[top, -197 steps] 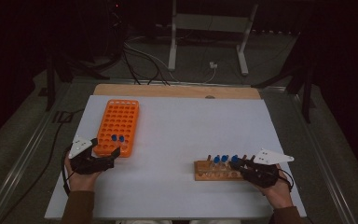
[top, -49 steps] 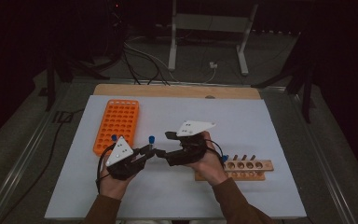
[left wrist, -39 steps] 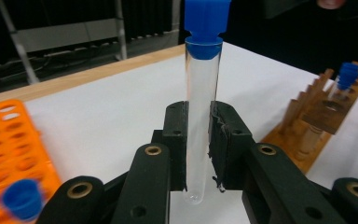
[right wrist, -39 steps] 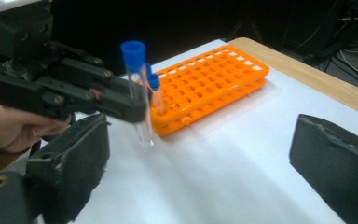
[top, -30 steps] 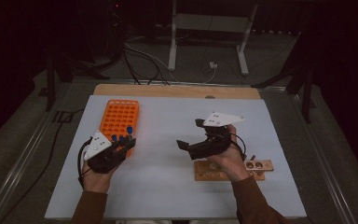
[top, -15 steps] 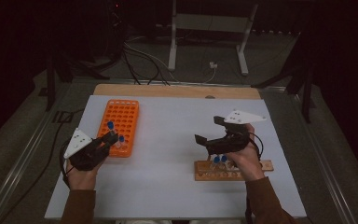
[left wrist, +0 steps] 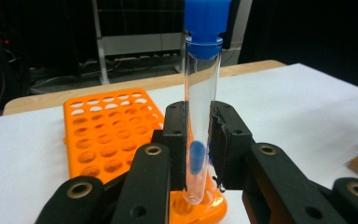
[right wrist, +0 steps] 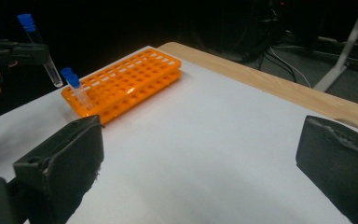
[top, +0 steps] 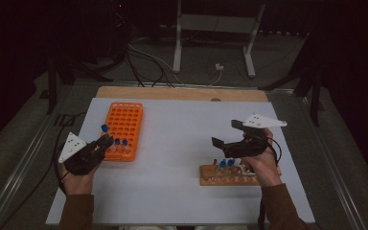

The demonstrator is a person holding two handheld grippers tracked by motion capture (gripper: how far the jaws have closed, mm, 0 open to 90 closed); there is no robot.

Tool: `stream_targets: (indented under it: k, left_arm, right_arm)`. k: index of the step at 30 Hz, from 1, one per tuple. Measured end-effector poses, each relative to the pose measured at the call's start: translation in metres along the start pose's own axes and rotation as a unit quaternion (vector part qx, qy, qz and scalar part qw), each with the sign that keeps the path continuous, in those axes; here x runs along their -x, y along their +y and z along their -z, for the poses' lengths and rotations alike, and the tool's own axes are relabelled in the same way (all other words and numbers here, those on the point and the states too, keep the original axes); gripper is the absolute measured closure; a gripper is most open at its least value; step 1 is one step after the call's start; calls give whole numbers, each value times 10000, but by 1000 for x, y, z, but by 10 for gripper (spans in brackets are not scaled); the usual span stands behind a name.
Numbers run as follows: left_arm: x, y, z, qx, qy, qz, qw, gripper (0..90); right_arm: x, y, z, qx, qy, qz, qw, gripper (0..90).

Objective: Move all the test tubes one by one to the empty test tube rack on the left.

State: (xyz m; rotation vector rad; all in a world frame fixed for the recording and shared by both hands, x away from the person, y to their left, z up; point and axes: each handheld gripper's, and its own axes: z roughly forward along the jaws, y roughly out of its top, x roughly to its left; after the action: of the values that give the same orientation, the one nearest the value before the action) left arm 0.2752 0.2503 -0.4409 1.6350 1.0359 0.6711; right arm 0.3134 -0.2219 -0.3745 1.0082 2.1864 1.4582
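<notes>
Blue-capped tube [left wrist: 200,116] sits clamped upright in my left gripper [left wrist: 198,140], just over the near corner of the orange rack [left wrist: 112,135]. If I come down off-centre its tip could catch a hole rim, tilting or slipping. My right gripper [right wrist: 200,158] hangs wide open, empty, above the wooden rack [top: 235,175].

Two racks (one orange rack [top: 124,128], one wooden rack [top: 230,176]), five blue-capped tubes [left wrist: 201,112], two grippers [top: 97,147]
</notes>
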Motion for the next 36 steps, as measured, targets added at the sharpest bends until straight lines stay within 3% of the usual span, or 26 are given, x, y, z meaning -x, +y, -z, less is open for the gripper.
stream_targets:
  k: [7,15,25,36]
  left_arm:
    - [-8,-8,-6,-71,156,14,9999,779]
    - [-13,-22,-21,-366,284,-2,9989,779]
    - [-14,-29,-31,-511,268,-10,9983,778]
    - [-16,-40,-38,-1040,250,-64,9942,779]
  right_arm:
    - [7,-5,7,18,-95,-36,9999,12]
    - [12,-7,13,42,-151,-60,9999,12]
    - [14,-9,13,11,-147,-57,9999,12]
    - [13,-13,13,-11,-119,-44,9999,13]
